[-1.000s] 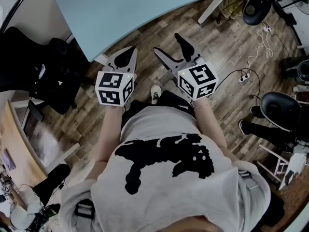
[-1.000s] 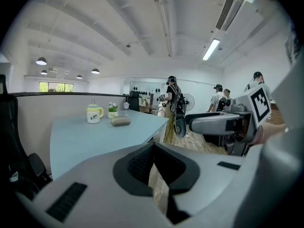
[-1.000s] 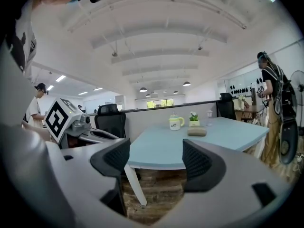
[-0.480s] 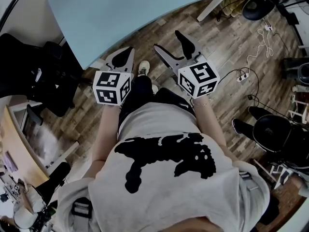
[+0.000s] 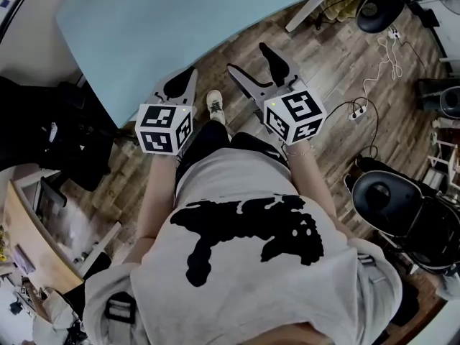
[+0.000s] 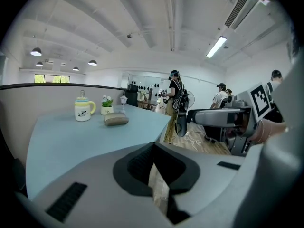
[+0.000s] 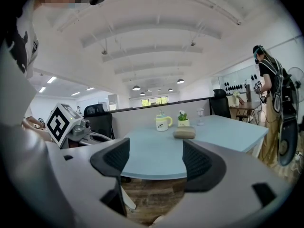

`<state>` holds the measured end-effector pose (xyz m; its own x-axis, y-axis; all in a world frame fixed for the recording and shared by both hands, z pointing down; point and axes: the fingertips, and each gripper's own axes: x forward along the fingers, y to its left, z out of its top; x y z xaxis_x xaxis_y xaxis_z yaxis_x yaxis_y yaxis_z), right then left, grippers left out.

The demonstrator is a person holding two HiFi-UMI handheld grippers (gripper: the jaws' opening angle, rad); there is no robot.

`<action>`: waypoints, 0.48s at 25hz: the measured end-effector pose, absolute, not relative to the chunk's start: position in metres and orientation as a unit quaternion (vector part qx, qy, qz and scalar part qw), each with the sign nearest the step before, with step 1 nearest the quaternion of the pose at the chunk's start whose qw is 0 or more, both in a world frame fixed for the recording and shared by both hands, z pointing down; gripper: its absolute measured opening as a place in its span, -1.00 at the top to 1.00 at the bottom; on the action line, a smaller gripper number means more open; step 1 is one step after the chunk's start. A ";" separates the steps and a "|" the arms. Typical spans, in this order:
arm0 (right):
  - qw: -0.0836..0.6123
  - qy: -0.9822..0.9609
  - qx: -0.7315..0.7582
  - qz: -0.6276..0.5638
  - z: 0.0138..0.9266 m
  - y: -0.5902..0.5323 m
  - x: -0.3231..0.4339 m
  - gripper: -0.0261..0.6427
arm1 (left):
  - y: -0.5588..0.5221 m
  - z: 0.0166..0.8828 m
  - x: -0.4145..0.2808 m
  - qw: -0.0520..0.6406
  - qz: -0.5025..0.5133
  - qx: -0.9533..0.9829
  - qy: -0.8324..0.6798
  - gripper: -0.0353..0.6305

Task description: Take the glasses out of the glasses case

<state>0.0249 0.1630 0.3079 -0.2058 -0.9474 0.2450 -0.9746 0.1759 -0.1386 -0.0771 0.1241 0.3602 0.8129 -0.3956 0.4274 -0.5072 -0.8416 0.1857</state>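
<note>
Moved: both grippers are closer to the light blue tabletop than a second ago.
Head view: left gripper at the tabletop's near edge; right gripper at its 3 o'clock, over brown wood floor.
Left gripper view: jaws nearly together with only a slit between them, empty; brown-grey oblong glasses case on the tabletop at 11 o'clock, well apart.
Right gripper view: jaws wide, empty; glasses case at 12 o'clock, well beyond them.

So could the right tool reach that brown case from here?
Probably not yet: the right tool hangs open short of the table, and the case lies far back. Nothing blocks the way.
</note>
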 end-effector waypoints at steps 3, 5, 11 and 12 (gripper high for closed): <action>0.055 -0.765 0.630 0.118 0.299 0.136 0.042 -0.08 | 0.098 0.356 -0.059 0.146 0.177 0.944 -0.236 0.86; 0.056 -0.766 0.632 0.108 0.292 0.118 0.051 -0.08 | 0.078 0.352 -0.049 0.146 0.168 0.945 -0.238 0.86; 0.055 -0.764 0.634 0.101 0.282 0.069 0.067 -0.08 | 0.023 0.341 -0.030 0.142 0.157 0.948 -0.236 0.86; 0.054 -0.765 0.633 0.101 0.282 0.061 0.068 -0.08 | 0.015 0.340 -0.028 0.141 0.156 0.949 -0.235 0.86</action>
